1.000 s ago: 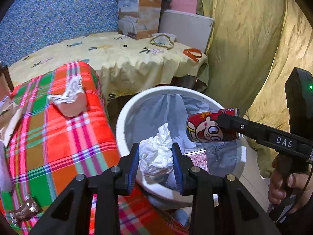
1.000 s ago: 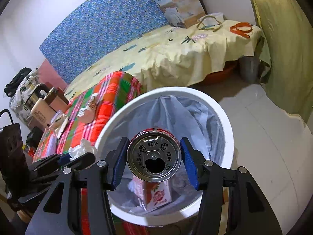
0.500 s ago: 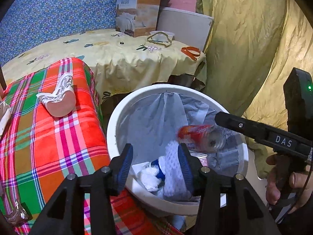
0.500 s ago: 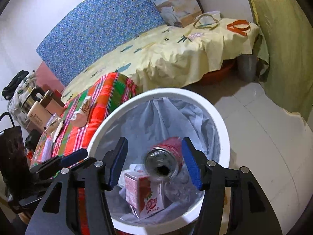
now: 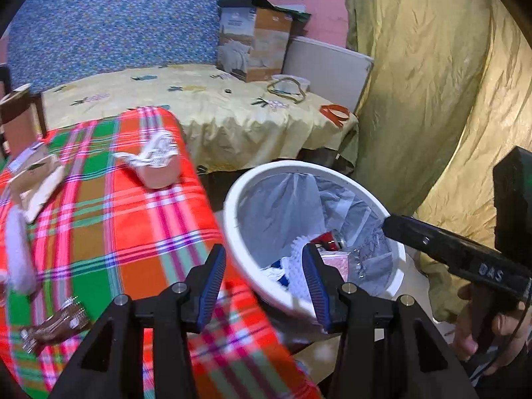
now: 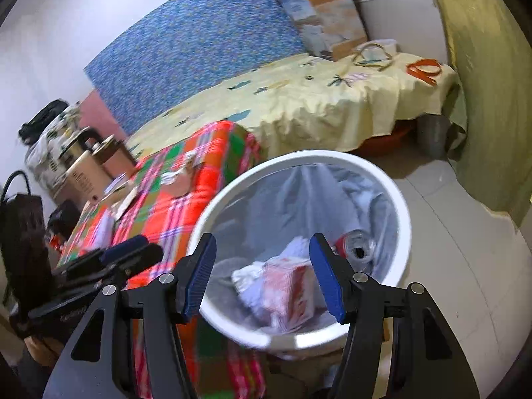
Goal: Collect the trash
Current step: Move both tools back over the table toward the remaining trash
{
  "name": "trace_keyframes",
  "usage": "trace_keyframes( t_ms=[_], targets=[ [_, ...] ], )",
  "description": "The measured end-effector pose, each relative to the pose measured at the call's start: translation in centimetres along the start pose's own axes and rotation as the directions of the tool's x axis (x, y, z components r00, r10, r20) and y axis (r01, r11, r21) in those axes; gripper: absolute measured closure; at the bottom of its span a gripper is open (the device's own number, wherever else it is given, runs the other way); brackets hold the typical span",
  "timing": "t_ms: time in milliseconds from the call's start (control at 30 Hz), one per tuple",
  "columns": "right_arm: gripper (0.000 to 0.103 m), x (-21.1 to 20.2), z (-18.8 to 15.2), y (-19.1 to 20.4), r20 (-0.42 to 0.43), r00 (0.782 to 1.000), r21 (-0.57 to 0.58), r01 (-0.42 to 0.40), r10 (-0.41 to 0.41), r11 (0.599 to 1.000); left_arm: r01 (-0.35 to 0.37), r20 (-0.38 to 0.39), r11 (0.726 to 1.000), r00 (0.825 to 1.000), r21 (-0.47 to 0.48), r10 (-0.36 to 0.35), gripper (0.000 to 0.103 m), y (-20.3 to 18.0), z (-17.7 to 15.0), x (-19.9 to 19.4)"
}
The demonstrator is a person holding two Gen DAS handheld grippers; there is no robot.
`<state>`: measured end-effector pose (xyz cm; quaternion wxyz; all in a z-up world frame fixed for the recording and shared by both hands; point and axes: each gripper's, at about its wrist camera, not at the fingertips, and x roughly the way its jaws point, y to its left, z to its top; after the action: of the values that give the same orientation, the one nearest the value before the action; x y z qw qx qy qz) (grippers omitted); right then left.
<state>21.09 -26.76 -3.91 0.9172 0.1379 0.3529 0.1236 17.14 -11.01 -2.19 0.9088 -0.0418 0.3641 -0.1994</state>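
Observation:
A white trash bin lined with a grey bag stands beside the plaid-covered table. Inside it lie a red can, a red-and-white carton and crumpled white tissue; the can also shows in the left wrist view. My left gripper is open and empty over the bin's near rim. My right gripper is open and empty above the bin. A crumpled cup with white paper and a shiny brown wrapper lie on the plaid cloth.
A flat cardboard piece and a white object lie at the table's left. A bed with yellow sheet carries a box. A yellow curtain hangs right. Kettle and boxes stand far left.
Both grippers opened: the tissue dropped from the left and the red can from the right into the bin. Both grippers have drawn back and shifted left, towards the plaid table.

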Motion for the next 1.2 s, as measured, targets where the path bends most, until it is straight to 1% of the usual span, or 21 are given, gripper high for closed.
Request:
trace_keyframes(
  t_ms=[233, 467, 833, 1033, 1200],
  targets=[
    [0.043, -0.7, -0.9, 2.5, -0.001, 0.999, -0.058, -0.050, 0.050, 0.997, -0.061, 0.030, 0.998, 0.998, -0.026, 0.061, 0.054, 1.8, -1.8, -3.1],
    [0.043, -0.5, -1.7, 4.9, -0.029, 0.994, -0.109, -0.110, 0.107, 0.988, -0.113, 0.048, 0.991, 0.992, -0.066, 0.116, 0.054, 4.3, -3.7, -5.8],
    [0.043, 0.4, -3.0, 8.7, -0.074, 0.986, -0.169, -0.162, 0.152, 0.972, -0.192, 0.058, 0.973, 0.978, -0.129, 0.200, 0.054, 7.9, -5.6, -8.4],
    [0.043, 0.9, -3.5, 10.0, -0.103, 0.981, -0.187, -0.183, 0.166, 0.965, -0.221, 0.058, 0.962, 0.971, -0.159, 0.232, 0.054, 9.6, -6.3, -9.4],
    [0.043, 1.2, -3.4, 10.9, -0.110, 0.979, -0.201, -0.190, 0.170, 0.961, -0.243, 0.064, 0.952, 0.964, -0.188, 0.259, 0.054, 11.0, -6.5, -10.1]
  ],
)
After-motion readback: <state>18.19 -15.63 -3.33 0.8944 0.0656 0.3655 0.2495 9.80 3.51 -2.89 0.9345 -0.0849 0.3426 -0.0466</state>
